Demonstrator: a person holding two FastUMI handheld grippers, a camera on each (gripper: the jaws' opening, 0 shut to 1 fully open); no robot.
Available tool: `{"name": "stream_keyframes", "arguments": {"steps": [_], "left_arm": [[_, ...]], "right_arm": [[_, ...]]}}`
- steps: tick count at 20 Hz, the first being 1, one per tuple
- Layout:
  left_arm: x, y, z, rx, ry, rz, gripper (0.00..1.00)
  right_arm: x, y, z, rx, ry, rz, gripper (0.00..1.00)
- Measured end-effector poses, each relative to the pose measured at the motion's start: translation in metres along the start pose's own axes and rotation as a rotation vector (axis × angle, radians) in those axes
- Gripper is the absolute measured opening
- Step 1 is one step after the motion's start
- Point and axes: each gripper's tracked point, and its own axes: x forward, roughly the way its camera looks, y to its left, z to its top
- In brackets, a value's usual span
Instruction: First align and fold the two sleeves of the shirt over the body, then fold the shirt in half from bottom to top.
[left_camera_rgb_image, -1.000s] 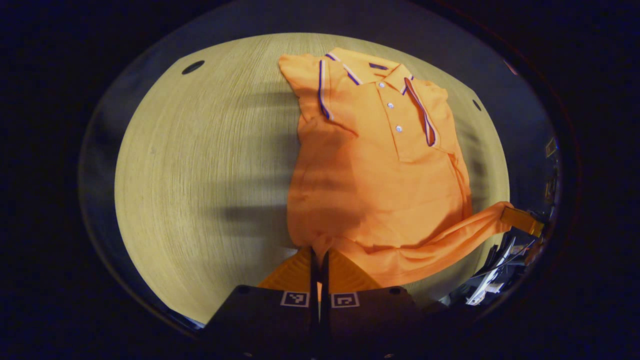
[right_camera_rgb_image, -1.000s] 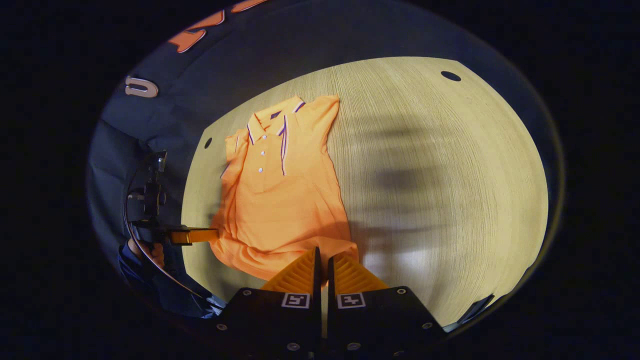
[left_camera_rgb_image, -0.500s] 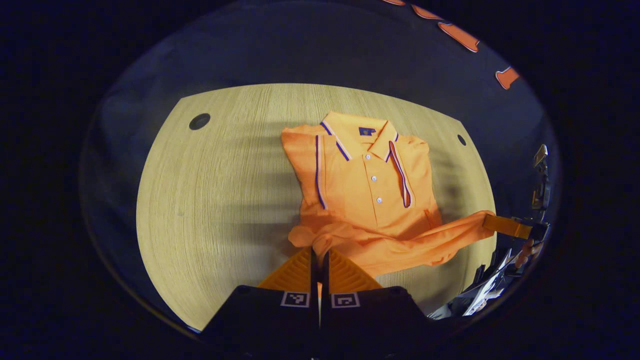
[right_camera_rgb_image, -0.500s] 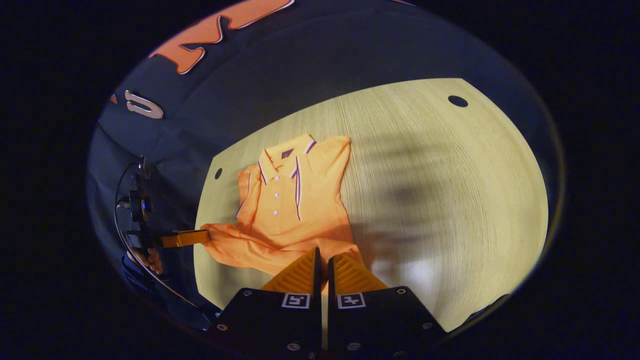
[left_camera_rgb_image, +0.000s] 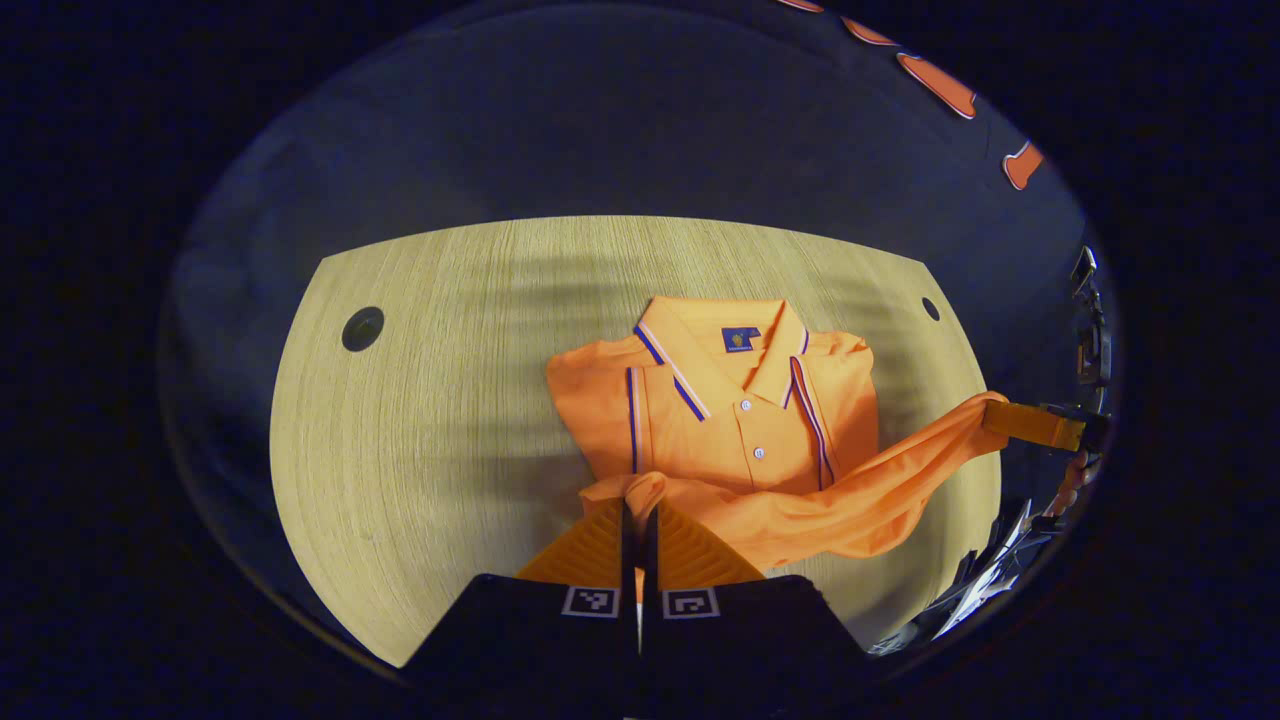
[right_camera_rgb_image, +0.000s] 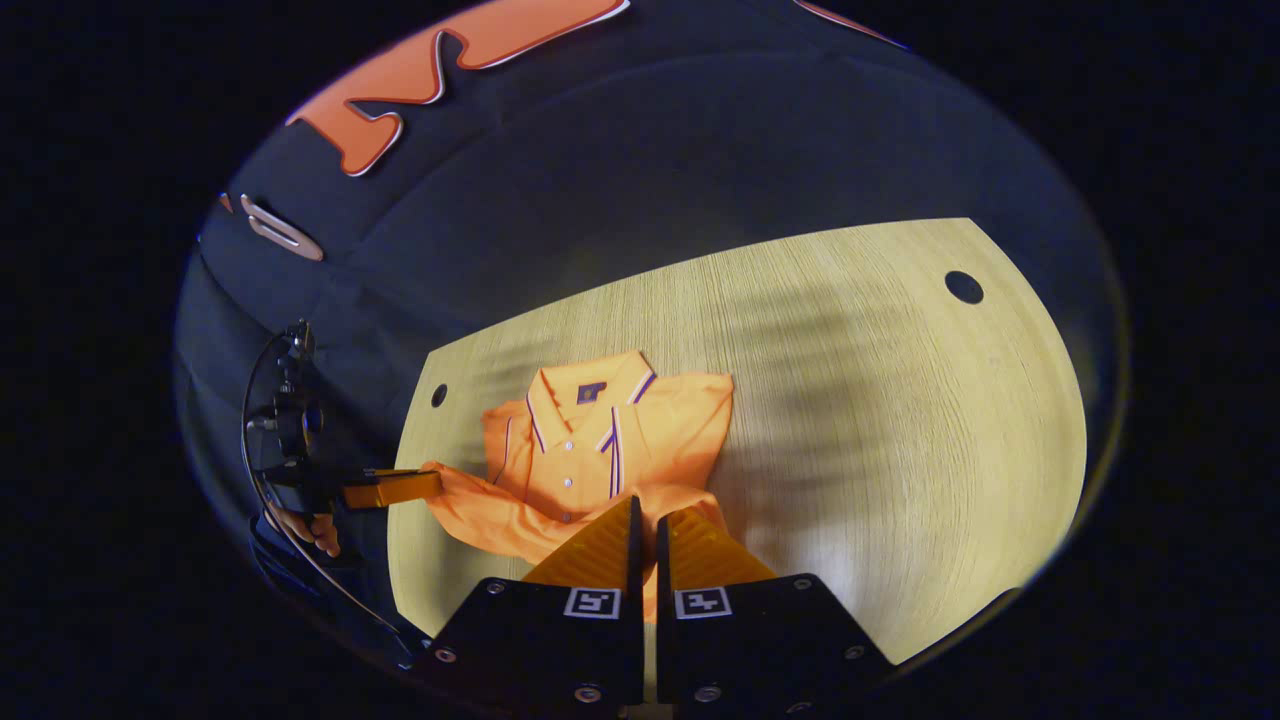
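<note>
The fingers of the left gripper (left_camera_rgb_image: 638, 500) and right gripper (right_camera_rgb_image: 645, 520) are each pinched closed on a hem corner of the shirt (left_camera_rgb_image: 740, 400), which lies collar-far on the tabletop (left_camera_rgb_image: 420, 430). Risk: uneven travel would skew the fold; slack could bunch. Both grippers are held low, pointing toward the collar (left_camera_rgb_image: 735, 345).

The shirt (left_camera_rgb_image: 735, 440) is bright orange with navy and white stripes on the collar (left_camera_rgb_image: 715, 345) and sleeve cuffs, white buttons, small navy label inside the neck. The table (left_camera_rgb_image: 420, 440) is pale tan woodgrain with dark round holes.
</note>
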Motion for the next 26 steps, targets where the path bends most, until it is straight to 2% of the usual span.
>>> {"name": "stream_keyframes", "arguments": {"steps": [6,8,9,10,12,13,14,15,16,17,19,21,23,26], "left_arm": [[0.033,0.026,0.047,0.008,-0.131,0.096,0.04],[0.034,0.042,0.062,-0.002,-0.192,0.159,0.10],[0.030,0.047,0.073,-0.010,-0.241,0.180,0.19],[0.026,0.048,0.087,-0.017,-0.303,0.180,0.19],[0.014,0.039,0.096,-0.028,-0.369,0.151,0.29],[0.007,0.038,0.094,-0.025,-0.368,0.144,0.47],[0.000,0.034,0.095,-0.031,-0.389,0.135,0.48],[-0.007,0.031,0.103,-0.044,-0.424,0.127,0.59],[-0.018,0.028,0.109,-0.052,-0.466,0.118,0.67],[-0.029,0.027,0.111,-0.051,-0.494,0.126,0.76],[-0.058,0.024,0.117,-0.046,-0.562,0.139,0.94],[-0.087,0.012,0.123,-0.067,-0.637,0.123,0.94],[-0.117,0.006,0.124,-0.044,-0.693,0.139,0.95],[-0.151,-0.019,0.118,0.034,-0.793,0.167,0.94]], "right_arm": [[0.047,0.003,0.053,0.010,-0.027,-0.011,0.05],[0.062,-0.002,0.071,0.050,-0.056,-0.023,0.06],[0.066,-0.002,0.077,0.075,-0.066,-0.016,0.05],[0.071,-0.005,0.083,0.099,-0.077,-0.030,0.05],[0.075,-0.009,0.085,0.125,-0.092,-0.044,0.07],[0.075,-0.010,0.086,0.115,-0.091,-0.045,0.17],[0.072,-0.009,0.084,0.094,-0.095,-0.047,0.26],[0.070,-0.010,0.082,0.063,-0.103,-0.056,0.54],[0.064,-0.010,0.082,0.027,-0.128,-0.066,0.57],[0.054,-0.005,0.083,-0.013,-0.161,-0.074,0.70],[0.034,0.005,0.084,-0.084,-0.234,-0.086,0.83],[0.010,0.014,0.086,-0.149,-0.311,-0.104,0.91],[-0.015,0.023,0.088,-0.209,-0.389,-0.121,0.97],[-0.053,0.035,0.087,-0.256,-0.488,-0.140,0.99]]}}
